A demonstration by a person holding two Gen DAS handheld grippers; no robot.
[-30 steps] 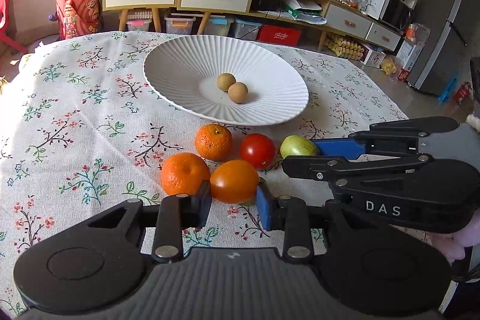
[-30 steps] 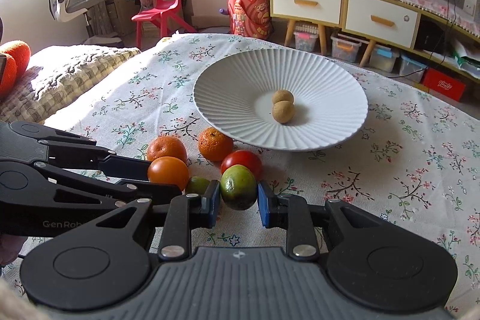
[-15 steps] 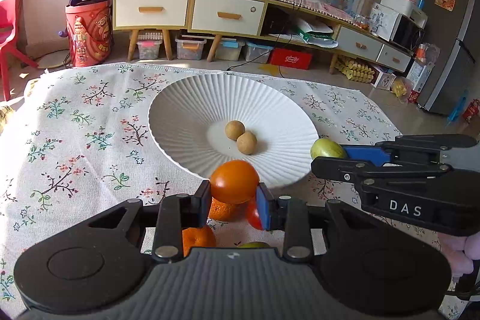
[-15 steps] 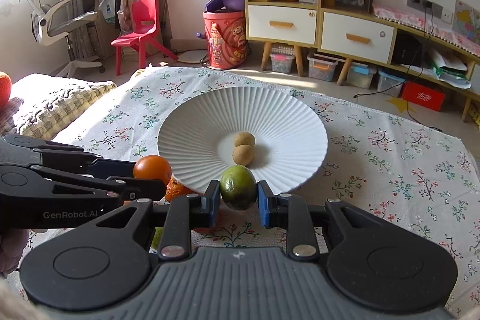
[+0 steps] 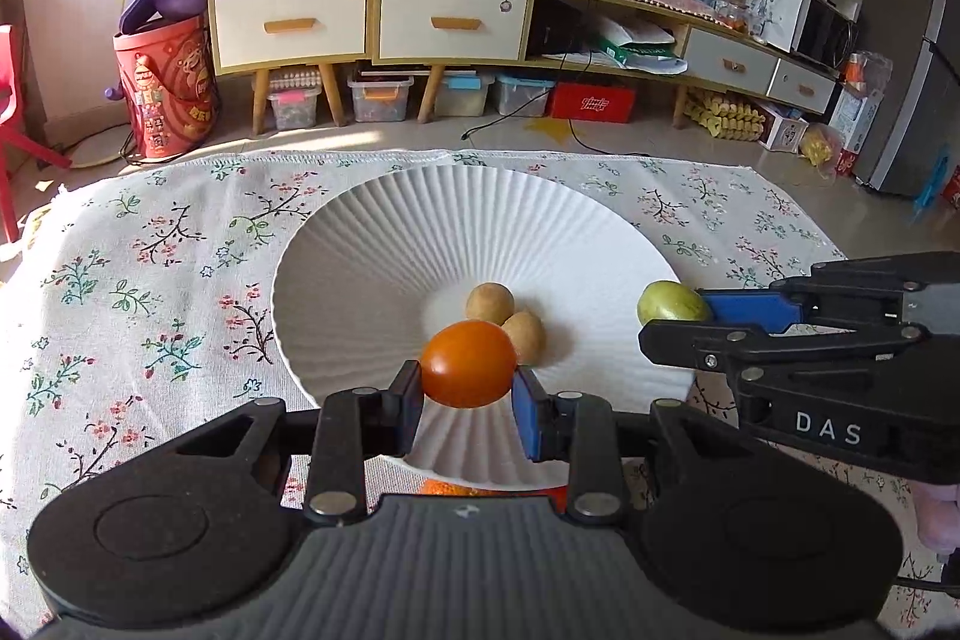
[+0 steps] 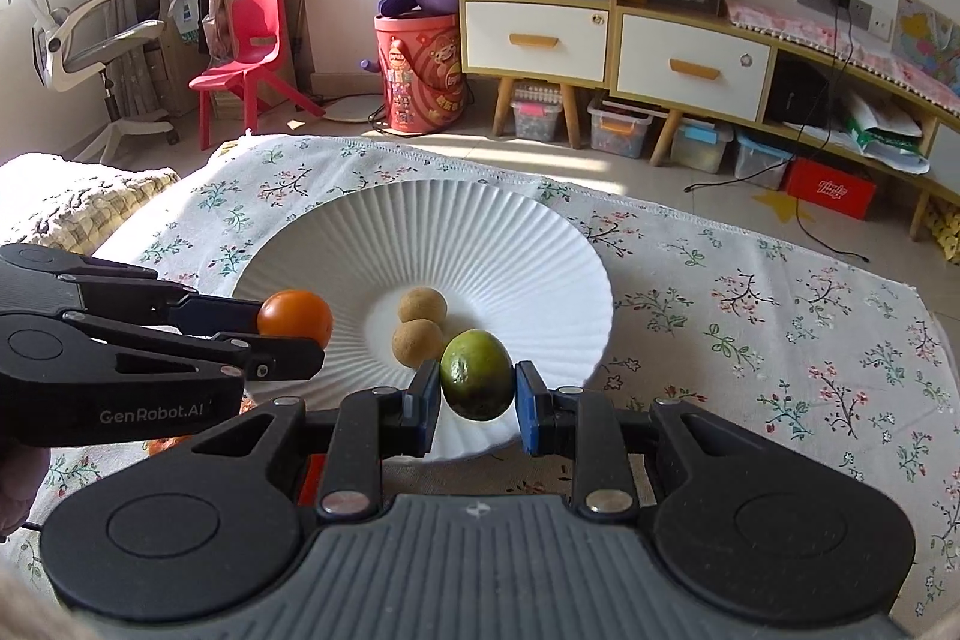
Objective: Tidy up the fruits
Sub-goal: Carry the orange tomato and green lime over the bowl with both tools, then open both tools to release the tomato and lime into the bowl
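Observation:
My left gripper is shut on an orange tomato and holds it above the near part of the white ribbed plate. My right gripper is shut on a green fruit over the plate's near rim. Two small brown fruits lie in the plate's middle; they also show in the right wrist view. The right gripper with the green fruit shows at the right of the left wrist view. The left gripper with the tomato shows at the left of the right wrist view.
The plate stands on a floral tablecloth. Bits of orange and red fruit peek out below the plate's near rim, mostly hidden by my left gripper. A cabinet stands beyond the table's far edge.
Both grippers have lifted their fruits off the cloth and moved forward over the plate. The fruits left on the cloth have dropped out of sight under the grippers.

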